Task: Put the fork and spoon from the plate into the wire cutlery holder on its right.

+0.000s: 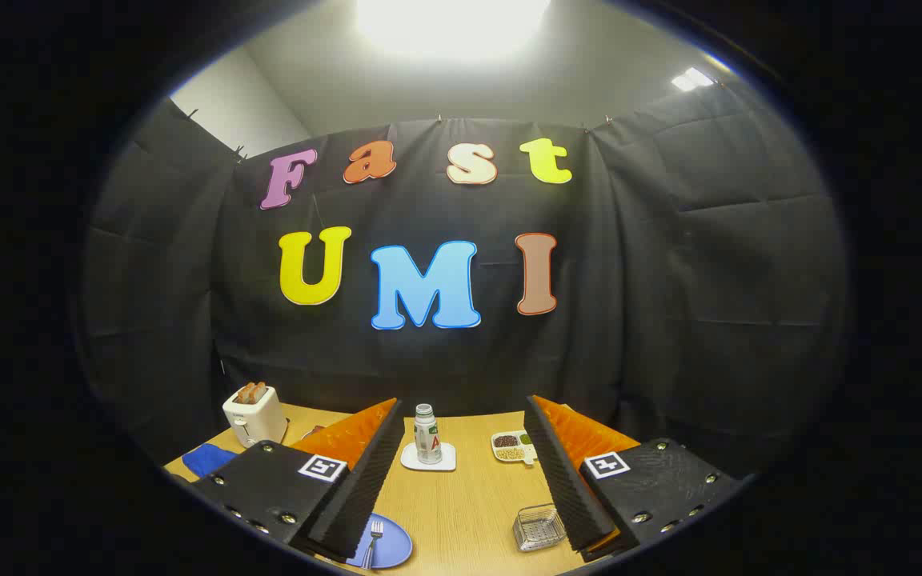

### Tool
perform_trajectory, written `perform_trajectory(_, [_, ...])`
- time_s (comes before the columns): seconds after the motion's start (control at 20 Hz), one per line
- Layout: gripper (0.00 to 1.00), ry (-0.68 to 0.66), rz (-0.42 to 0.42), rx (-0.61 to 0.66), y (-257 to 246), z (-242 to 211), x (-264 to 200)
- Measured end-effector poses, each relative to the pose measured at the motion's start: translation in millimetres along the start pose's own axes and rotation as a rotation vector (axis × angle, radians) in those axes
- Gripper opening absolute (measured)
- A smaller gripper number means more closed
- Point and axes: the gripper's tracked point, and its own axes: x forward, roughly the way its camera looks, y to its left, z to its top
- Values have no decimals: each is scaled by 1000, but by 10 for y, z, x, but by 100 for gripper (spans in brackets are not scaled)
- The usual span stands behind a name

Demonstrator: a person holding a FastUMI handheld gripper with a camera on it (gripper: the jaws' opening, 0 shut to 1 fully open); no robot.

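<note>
The tongs (461, 480) stood wide open above the wooden surface (469, 496), gripping nothing. Between their fingers, at the near edge, a fork (373, 538) lay on a blue plate (390, 548), partly hidden by the left finger; the spoon could not be made out. The wire cutlery holder (538, 528) sat apart to the plate's right, just beside the right finger. Toward the far edge stood a bottle (426, 434) on a white coaster (428, 458), a divided snack tray (514, 446) and, at the far left corner, a toaster (254, 413).
</note>
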Motion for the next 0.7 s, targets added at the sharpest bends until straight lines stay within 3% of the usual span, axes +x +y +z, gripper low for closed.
perform_trajectory(0.7, [92,-49,-13,-68,130,246,210])
